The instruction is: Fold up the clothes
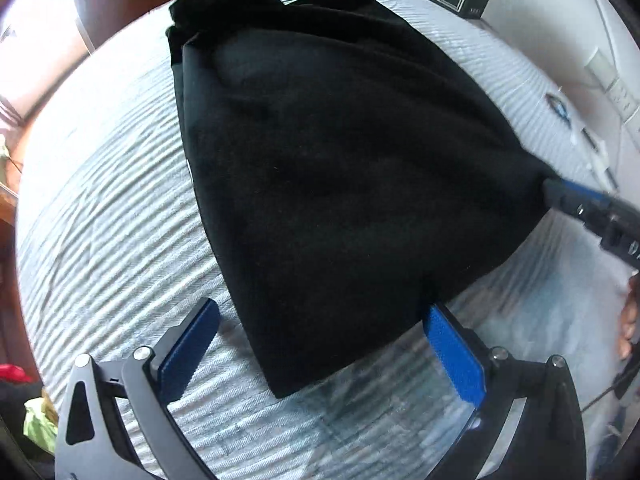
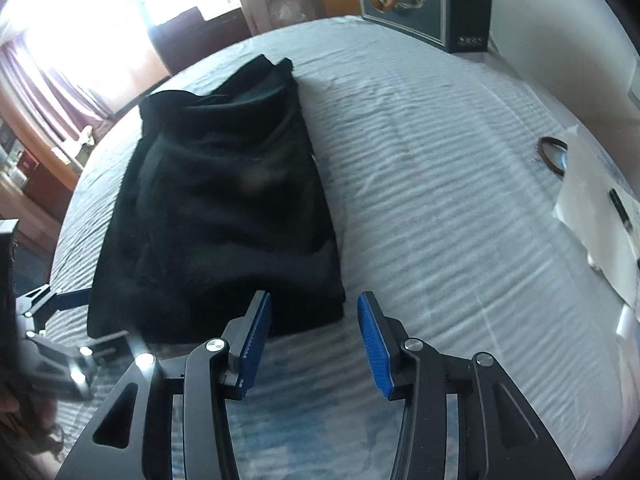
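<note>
A black garment (image 1: 340, 168) lies folded in a rough rectangle on the white striped bedsheet (image 1: 100, 208). My left gripper (image 1: 320, 316) is open, its blue pads either side of the garment's near corner, just above the sheet. My right gripper (image 2: 314, 312) is open at the garment's (image 2: 216, 208) near right corner, with its left pad over the cloth edge. In the left wrist view the right gripper (image 1: 560, 196) sits at the garment's right corner. The left gripper (image 2: 48, 300) shows at the garment's left edge in the right wrist view.
A dark gift bag (image 2: 424, 4) stands at the bed's far end. White paper (image 2: 600, 208), a pen (image 2: 620, 208) and a round dark ring (image 2: 552, 152) lie on the right of the bed. A window and wooden furniture lie beyond the left side.
</note>
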Motion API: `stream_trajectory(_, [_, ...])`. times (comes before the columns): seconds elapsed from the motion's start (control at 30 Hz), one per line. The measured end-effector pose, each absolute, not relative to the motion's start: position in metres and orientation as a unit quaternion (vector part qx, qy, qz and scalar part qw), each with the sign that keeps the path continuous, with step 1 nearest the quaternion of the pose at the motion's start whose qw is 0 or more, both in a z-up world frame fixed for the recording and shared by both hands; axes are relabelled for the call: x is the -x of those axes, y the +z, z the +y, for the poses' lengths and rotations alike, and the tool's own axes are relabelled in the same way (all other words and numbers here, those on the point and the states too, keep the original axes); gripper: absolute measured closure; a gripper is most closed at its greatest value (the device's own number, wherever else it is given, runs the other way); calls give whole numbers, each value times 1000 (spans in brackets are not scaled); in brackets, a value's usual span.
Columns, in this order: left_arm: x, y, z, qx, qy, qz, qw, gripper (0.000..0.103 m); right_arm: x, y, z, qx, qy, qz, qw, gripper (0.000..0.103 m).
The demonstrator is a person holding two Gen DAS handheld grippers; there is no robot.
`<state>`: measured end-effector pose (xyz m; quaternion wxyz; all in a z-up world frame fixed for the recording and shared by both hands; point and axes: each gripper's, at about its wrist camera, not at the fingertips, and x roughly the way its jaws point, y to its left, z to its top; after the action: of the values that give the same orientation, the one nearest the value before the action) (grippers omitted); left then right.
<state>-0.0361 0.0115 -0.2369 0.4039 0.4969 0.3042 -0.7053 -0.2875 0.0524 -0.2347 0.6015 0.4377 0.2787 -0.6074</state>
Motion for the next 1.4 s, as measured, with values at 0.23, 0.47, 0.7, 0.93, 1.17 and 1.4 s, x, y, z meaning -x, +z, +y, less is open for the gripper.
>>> stream_trajectory(0.23, [34,-223,17,-494,-718,293,394,30,275,-240,52,-416,-606,294,611,80])
stream_trajectory(0.47, [26,-197,22,-489,-736,282,373,82,251,-214,59,-393,-612,297,618,92])
stream_trajectory(0.7, [-22,-135,51,-471,-772,249,347,84,217,-154,122,-394,-606,251,644,93])
stream_trajectory(0.93, [-57,-125,50,-488,-773,266,305,84,192,-157,158,-461,-581,239,626,93])
stream_trajectory(1.17, [-40,-109,-44,-472,-785,275,294,84,209,-124,79,-449,-616,212,612,93])
stream_trajectory(1.4, [3,-120,-174,-475,-771,282,317,84,240,-134,-60,-480,-619,210,586,93])
